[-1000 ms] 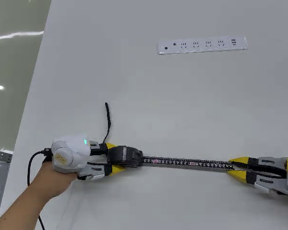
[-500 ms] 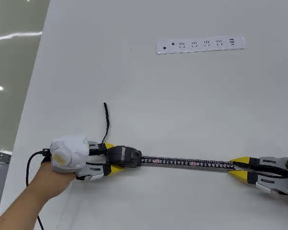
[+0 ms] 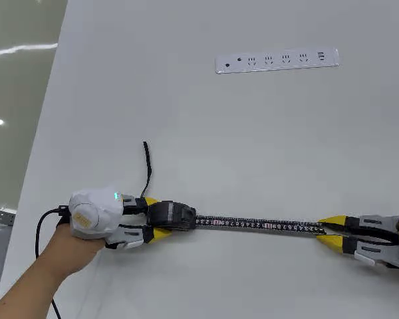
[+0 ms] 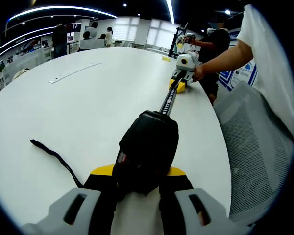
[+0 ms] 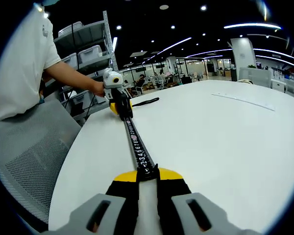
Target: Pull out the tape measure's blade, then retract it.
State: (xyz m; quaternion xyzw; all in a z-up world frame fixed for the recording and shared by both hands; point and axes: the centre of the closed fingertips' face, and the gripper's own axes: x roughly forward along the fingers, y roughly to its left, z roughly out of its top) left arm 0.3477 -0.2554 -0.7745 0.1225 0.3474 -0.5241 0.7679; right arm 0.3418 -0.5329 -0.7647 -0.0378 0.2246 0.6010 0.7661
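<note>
The black tape measure case (image 3: 171, 215) lies on the white table, gripped by my left gripper (image 3: 154, 217), which is shut on it; its bulk sits between the yellow-tipped jaws (image 4: 146, 149). The dark blade (image 3: 259, 225) runs rightward, extended flat over the table to my right gripper (image 3: 328, 232), which is shut on the blade's end (image 5: 146, 171). From the right gripper view the blade (image 5: 135, 142) stretches away to the case and the left gripper (image 5: 118, 100). The case's black wrist strap (image 3: 147, 166) trails on the table behind it.
A white power strip (image 3: 276, 60) lies at the far side of the table (image 3: 239, 146). The table's left edge (image 3: 43, 126) drops to a grey floor. A cable runs from the left gripper past the person's hand (image 3: 66, 249). A mesh chair (image 4: 257, 152) stands near the table's front.
The blade is slightly longer: the right gripper has edged a little to the right with its end. The left gripper and case have stayed in place.
</note>
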